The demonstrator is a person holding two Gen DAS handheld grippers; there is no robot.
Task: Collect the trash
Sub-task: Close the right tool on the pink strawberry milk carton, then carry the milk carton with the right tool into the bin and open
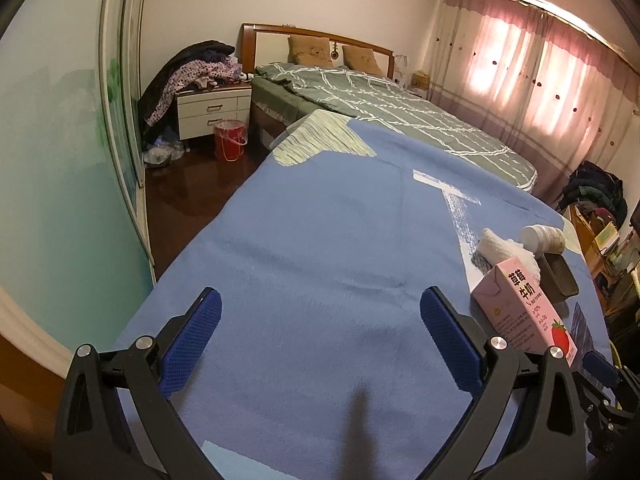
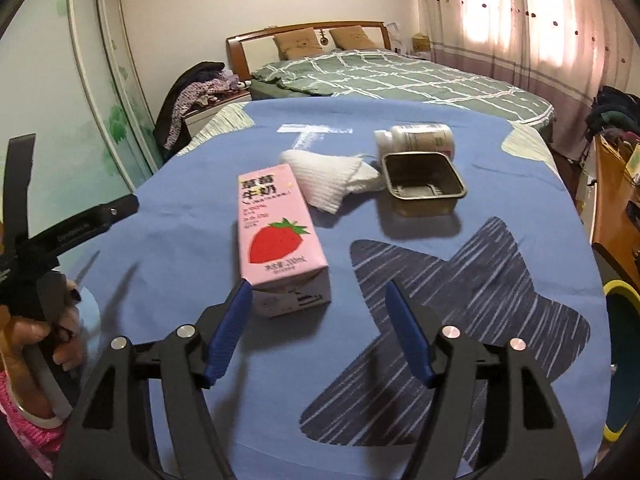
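A pink strawberry milk carton point(image 2: 280, 236) stands upright on the blue cloth-covered table point(image 2: 180, 248). Behind it lie a crumpled white cloth point(image 2: 328, 180), a dark square metal tin point(image 2: 422, 184) and a white bottle point(image 2: 416, 140) on its side. My right gripper point(image 2: 318, 300) is open just in front of the carton, its left pad beside the carton's lower corner, nothing between the pads. In the left wrist view the carton point(image 1: 524, 312) stands at the right, with the cloth point(image 1: 508, 252), tin point(image 1: 558, 276) and bottle point(image 1: 544, 238) behind it. My left gripper point(image 1: 320, 308) is open over bare cloth, left of the carton.
A red bucket point(image 1: 229, 139) stands on the dark floor beside a white nightstand point(image 1: 212, 112) piled with clothes. A bed with a green quilt point(image 2: 400, 76) lies beyond the table. A yellow-rimmed bin point(image 2: 622, 360) sits at the table's right edge. A hand point(image 2: 36, 332) holds the left gripper's handle.
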